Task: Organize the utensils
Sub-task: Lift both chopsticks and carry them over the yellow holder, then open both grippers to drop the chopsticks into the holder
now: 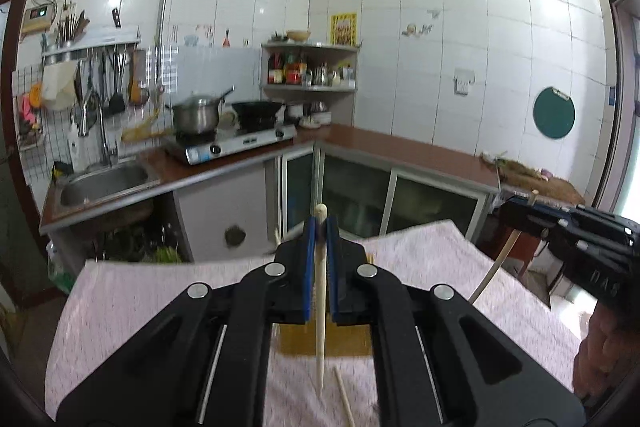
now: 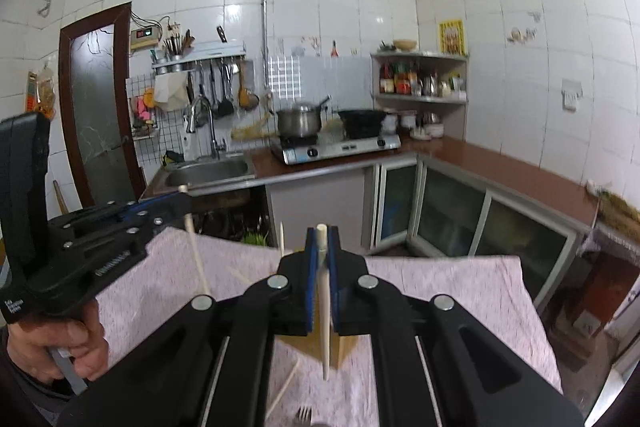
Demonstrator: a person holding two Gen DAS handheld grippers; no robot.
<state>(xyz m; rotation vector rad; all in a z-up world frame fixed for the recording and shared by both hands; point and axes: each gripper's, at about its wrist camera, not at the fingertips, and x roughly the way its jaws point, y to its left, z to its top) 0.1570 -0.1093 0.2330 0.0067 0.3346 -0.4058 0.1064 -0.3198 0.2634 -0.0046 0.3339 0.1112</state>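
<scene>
Both claws were clamped on a chopstick each: left claw (image 1: 320, 227) pinching one chopstick (image 1: 320, 307), right claw (image 2: 322, 239) another (image 2: 325, 307), both dangling point-down above the pink-clothed counter (image 1: 160, 299).

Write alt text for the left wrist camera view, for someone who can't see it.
The left gripper holds a pale chopstick upright between closed jaws, above a table with a pink cloth. At right, the right gripper holds another chopstick. Behind is a tiled kitchen with sink and stove.

The right tool (image 1: 516, 205) bears raised letters, seemingly "DAS"; other labels are illegible.
</scene>
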